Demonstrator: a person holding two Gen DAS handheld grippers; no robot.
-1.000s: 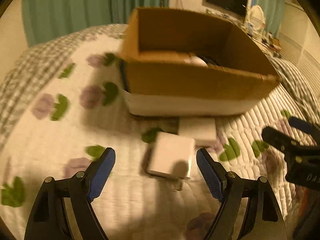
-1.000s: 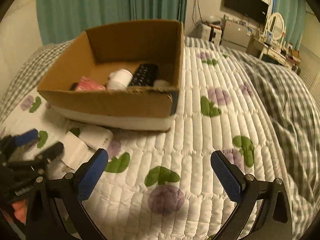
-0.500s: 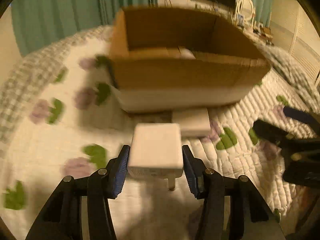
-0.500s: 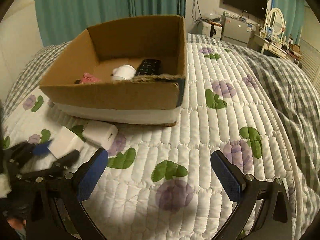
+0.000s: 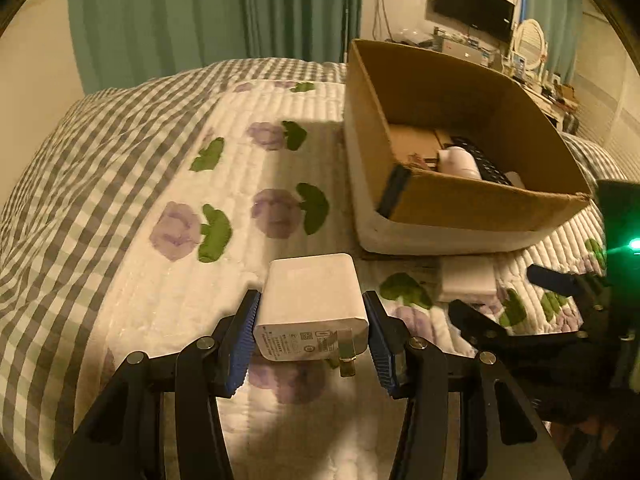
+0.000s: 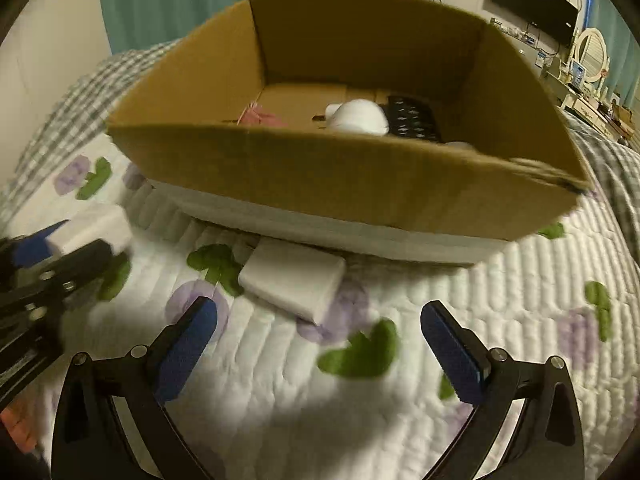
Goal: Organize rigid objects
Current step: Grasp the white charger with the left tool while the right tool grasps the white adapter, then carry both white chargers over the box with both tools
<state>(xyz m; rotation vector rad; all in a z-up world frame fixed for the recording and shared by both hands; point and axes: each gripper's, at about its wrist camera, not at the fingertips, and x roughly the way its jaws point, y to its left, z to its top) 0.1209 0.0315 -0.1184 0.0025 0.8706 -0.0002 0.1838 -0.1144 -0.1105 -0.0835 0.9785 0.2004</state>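
Charger plug (image 5: 312,304) is clamped in the left hand-held gripper (image 5: 312,332), lifted off the bed (image 5: 160,288) for the cardboard box (image 5: 480,208) at two o'clock, while the right hand-held gripper (image 6: 318,340) is held open before a second adapter (image 6: 294,280) at twelve o'clock.

Ahead of me the cardboard box (image 6: 340,184) blocks the frame's middle, its near wall tall. Open quilt (image 6: 520,300) lies lower right; a white adapter (image 6: 294,282) sits just before the wall.
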